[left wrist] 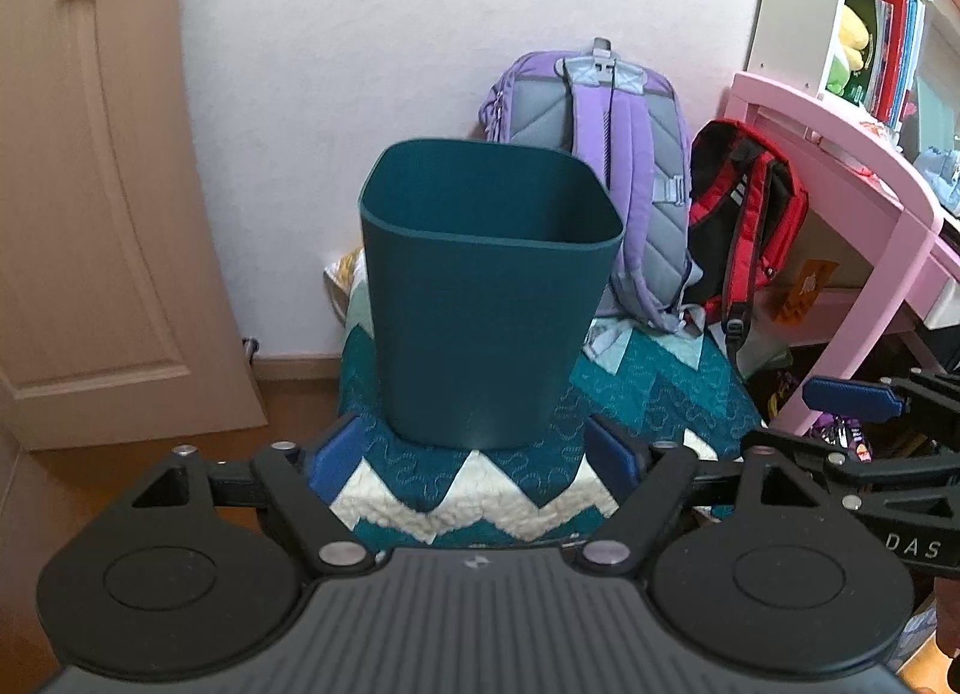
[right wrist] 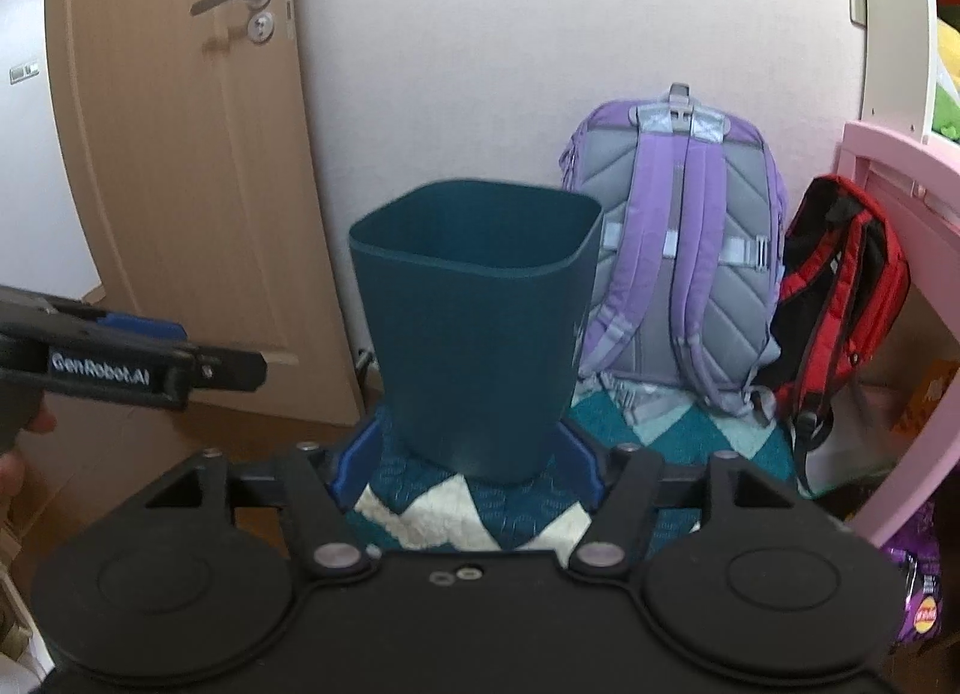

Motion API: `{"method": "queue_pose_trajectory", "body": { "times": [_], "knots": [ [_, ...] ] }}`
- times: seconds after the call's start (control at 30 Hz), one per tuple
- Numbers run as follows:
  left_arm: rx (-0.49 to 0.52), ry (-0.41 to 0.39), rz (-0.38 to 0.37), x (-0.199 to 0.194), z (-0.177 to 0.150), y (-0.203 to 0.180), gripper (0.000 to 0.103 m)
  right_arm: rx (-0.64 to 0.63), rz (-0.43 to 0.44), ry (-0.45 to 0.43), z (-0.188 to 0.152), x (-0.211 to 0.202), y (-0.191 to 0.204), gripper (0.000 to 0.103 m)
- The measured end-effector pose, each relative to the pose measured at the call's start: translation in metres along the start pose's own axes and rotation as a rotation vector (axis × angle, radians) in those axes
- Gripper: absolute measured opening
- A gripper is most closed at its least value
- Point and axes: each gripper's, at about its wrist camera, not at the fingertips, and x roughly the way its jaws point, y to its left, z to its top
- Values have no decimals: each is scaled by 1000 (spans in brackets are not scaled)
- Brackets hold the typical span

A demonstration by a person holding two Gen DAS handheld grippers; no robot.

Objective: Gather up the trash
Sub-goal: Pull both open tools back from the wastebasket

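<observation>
White wall and a wooden door (right wrist: 198, 165) backed the scene. Both grippers' blue fingers stood spread with nothing between them: left gripper (left wrist: 474, 457), right gripper (right wrist: 465, 463). Just beyond them, a teal bin (left wrist: 486, 298) stood upright on a zigzag quilt (left wrist: 480, 496). Farther right, a purple backpack (right wrist: 684, 250) and a red one (right wrist: 840, 298) leaned beside a pink desk (left wrist: 840, 153).

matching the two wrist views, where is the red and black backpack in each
Left wrist: red and black backpack right of centre, beside the pink desk.
Right wrist: red and black backpack at the right edge.
Shared landmark: dark teal plastic bin, central in both.
</observation>
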Motion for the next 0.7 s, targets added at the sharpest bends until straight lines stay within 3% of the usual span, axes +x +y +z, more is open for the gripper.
{"method": "queue_pose_trajectory", "body": {
  "times": [0.07,0.33,0.47,0.57,0.63,0.7],
  "knots": [
    [-5,8,0,1,-9,3,82,6,5,15,-11,2,0,65],
    [-1,91,32,28,-54,15,82,31,4,116,-66,32,5,89],
    [-12,149,31,52,-77,24,82,74,2,182,-94,56,4,91],
    [-15,197,37,74,-95,30,89,92,-17,233,-116,78,3,92],
    [-22,224,29,89,-106,34,99,94,-37,265,-131,95,3,93],
    [-36,244,20,104,-116,40,100,101,-53,294,-145,112,2,94]
  ]
}}
